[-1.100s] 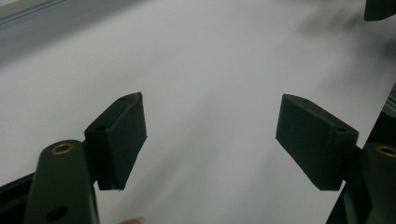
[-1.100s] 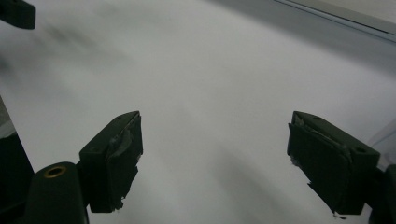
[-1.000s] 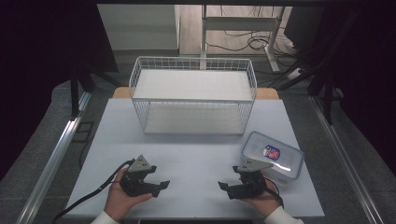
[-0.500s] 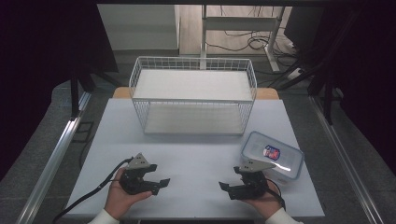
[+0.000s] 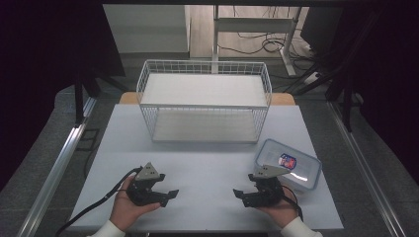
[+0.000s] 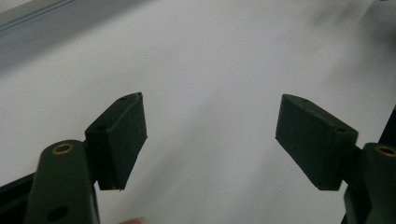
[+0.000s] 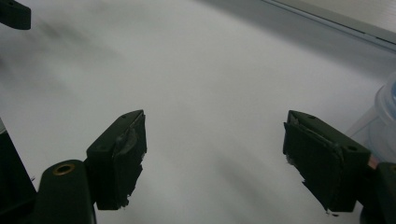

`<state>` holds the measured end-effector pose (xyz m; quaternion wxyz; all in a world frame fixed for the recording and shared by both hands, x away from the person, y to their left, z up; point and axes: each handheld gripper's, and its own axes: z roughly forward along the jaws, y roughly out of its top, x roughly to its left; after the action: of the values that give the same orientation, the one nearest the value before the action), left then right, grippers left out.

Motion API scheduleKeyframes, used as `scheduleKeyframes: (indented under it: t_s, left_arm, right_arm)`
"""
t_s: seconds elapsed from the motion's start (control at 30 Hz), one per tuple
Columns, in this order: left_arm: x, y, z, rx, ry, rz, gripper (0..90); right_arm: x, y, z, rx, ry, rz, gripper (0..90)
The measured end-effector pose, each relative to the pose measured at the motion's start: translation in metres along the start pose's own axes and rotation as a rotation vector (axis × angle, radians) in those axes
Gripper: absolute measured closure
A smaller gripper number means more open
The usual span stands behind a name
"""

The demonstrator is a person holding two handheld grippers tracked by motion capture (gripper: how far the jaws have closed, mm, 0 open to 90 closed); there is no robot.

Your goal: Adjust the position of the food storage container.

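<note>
- Black tooling, both units: you are holding the left gripper (image 5: 168, 193) and the right gripper (image 5: 239, 193) low over the near edge of the white table (image 5: 207, 163), in the same spots as a second ago; nothing on the table is sitting differently either.
- Left gripper: its jaws are standing wide apart, released, with bare table between the pads (image 6: 122, 140) in the left gripper view.
- Right gripper: its jaws are likewise gaping, gripping nothing; the pads (image 7: 122, 158) are showing worn, chipped edges in the right gripper view.
- Clear plastic box (image 5: 289, 165): it is lying just beside your right hand (image 5: 276, 210), on its far right side, lid on, with a small red-and-blue item (image 5: 287, 160) showing through or on the lid; which, you cannot tell.
- White wire basket (image 5: 205, 101): it is standing at the far middle of the table, well apart from both grippers, with only a white liner showing in it.
</note>
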<state>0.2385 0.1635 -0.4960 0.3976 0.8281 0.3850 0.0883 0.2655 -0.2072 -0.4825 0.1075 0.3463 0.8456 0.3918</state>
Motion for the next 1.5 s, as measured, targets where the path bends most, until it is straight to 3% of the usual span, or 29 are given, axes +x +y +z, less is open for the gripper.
scheduleKeyframes:
  t_s: [0.3, 0.57, 0.6, 0.7, 0.77, 1.03, 1.07, 1.3, 1.5]
  left_arm:
    - [0.001, 0.001, -0.001, -0.008, -0.005, -0.01, 24.2]
    - [0.001, 0.001, -0.001, -0.005, -0.006, -0.011, 24.1]
    - [0.001, 0.001, -0.001, -0.002, -0.009, -0.009, 24.1]
    - [0.002, 0.001, -0.001, -0.001, -0.01, -0.007, 24.1]
    - [0.002, 0.001, -0.002, -0.006, -0.009, -0.009, 24.1]
    - [0.002, 0.001, -0.001, 0.0, -0.012, -0.001, 24.0]
    - [0.002, 0.001, -0.001, 0.0, -0.015, -0.003, 24.0]
    - [0.003, 0.001, 0.0, 0.004, -0.013, -0.005, 24.0]
    - [0.003, 0.001, 0.001, 0.009, -0.013, -0.005, 23.9]
  right_arm:
    - [-0.006, 0.008, -0.014, -0.026, -0.026, 0.014, 22.5]
    - [-0.028, 0.023, -0.03, -0.018, -0.091, 0.043, 24.9]
    - [-0.036, 0.027, -0.034, -0.019, -0.112, 0.054, 26.3]
    - [-0.042, 0.029, -0.037, -0.022, -0.133, 0.059, 27.8]
    - [-0.055, 0.033, -0.039, -0.02, -0.176, 0.09, 30.5]
    - [-0.083, 0.049, -0.043, 0.013, -0.174, 0.112, 38.5]
    - [-0.092, 0.054, -0.044, 0.028, -0.19, 0.113, 40.6]
    - [-0.114, 0.066, -0.043, 0.069, -0.226, 0.109, 47.9]
    - [-0.147, 0.072, -0.041, 0.119, -0.251, 0.147, 54.9]
